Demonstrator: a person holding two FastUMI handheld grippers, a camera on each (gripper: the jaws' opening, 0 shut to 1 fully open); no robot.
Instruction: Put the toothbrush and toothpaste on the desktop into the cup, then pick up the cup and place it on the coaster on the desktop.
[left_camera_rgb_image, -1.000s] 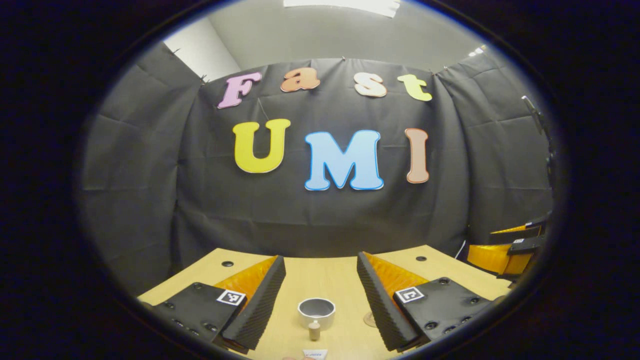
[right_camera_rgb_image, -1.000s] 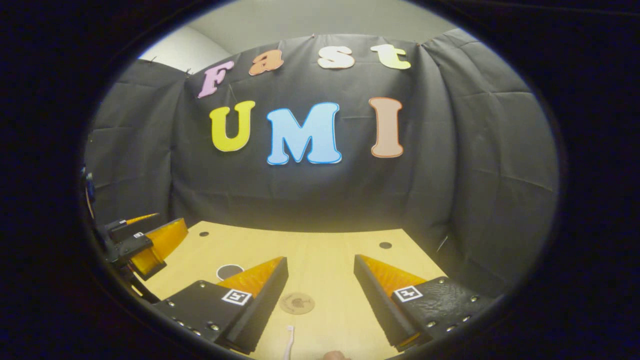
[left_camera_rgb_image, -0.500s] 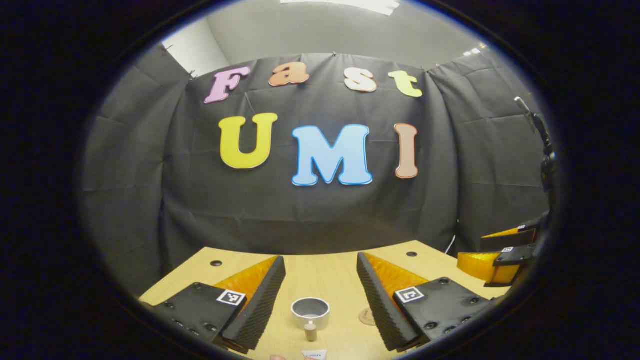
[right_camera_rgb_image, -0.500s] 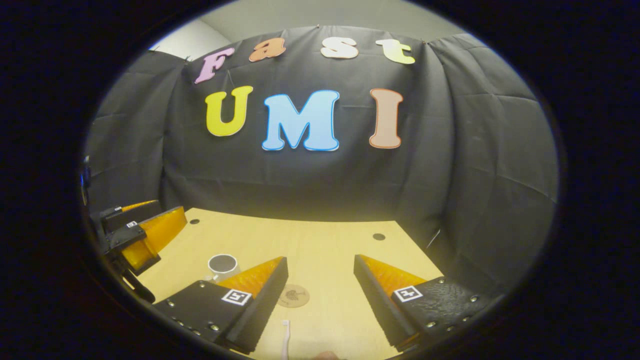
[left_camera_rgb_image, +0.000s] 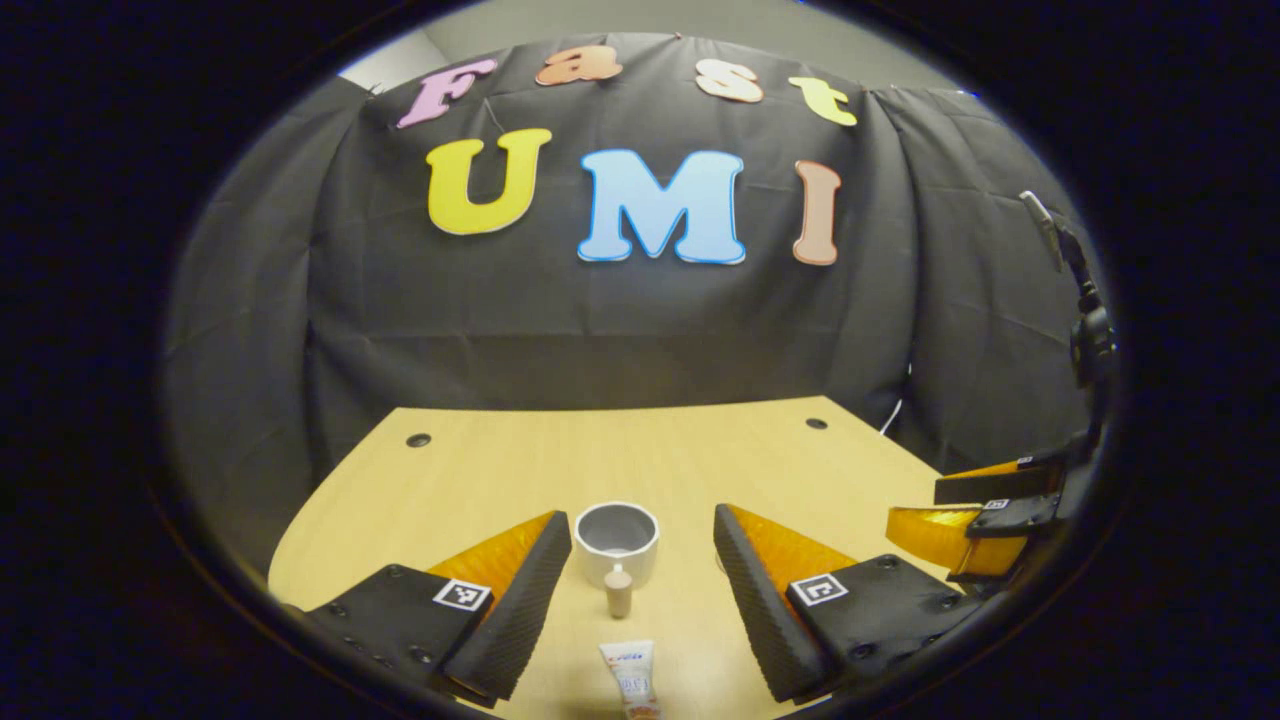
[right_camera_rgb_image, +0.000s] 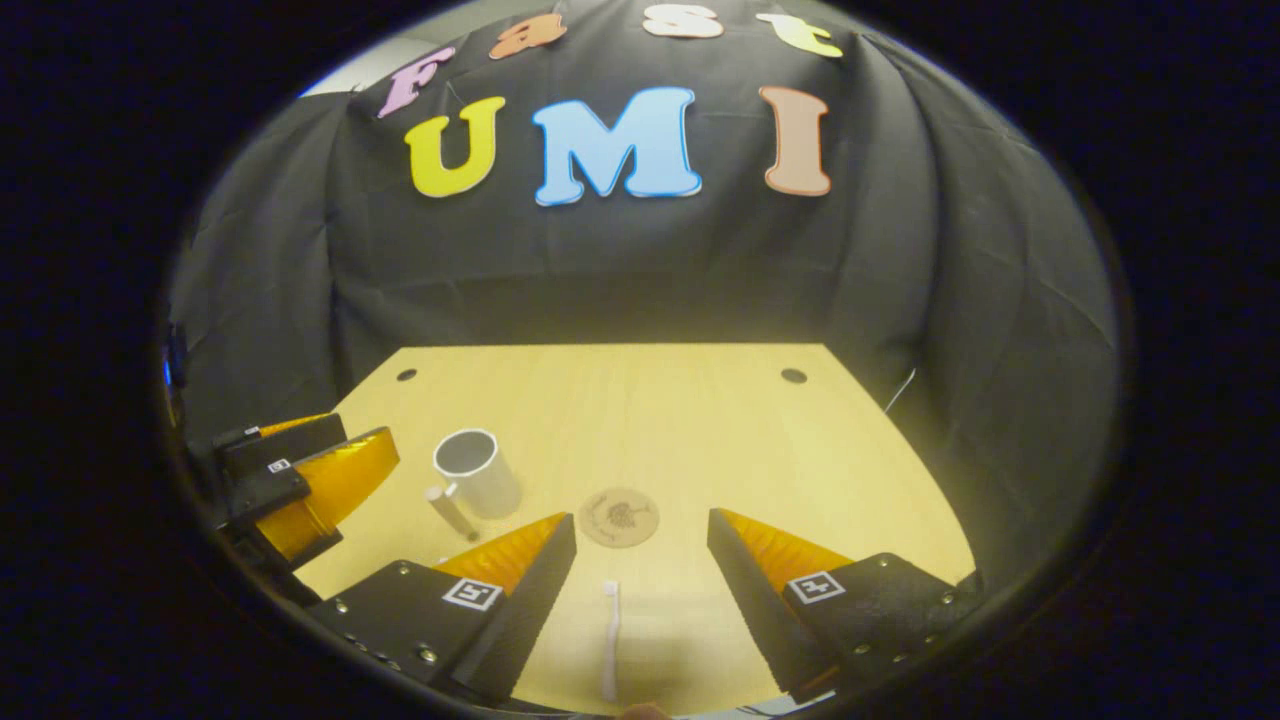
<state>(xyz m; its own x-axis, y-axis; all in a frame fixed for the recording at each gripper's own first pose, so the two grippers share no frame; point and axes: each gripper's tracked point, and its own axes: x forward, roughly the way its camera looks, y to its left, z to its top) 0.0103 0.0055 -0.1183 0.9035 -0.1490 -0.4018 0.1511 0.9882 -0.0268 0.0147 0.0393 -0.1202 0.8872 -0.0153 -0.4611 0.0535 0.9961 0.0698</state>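
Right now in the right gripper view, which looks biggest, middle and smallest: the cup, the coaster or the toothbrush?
1. Cup
2. Toothbrush, long but thin, and nearer the camera, so unsure against the coaster
3. Coaster

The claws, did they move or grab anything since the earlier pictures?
Both claws tipped downward, bringing more of the table into sight. The left claw now lines up with the toothpaste, the right claw with the toothbrush. Nothing grabbed; cup and coaster stayed put.
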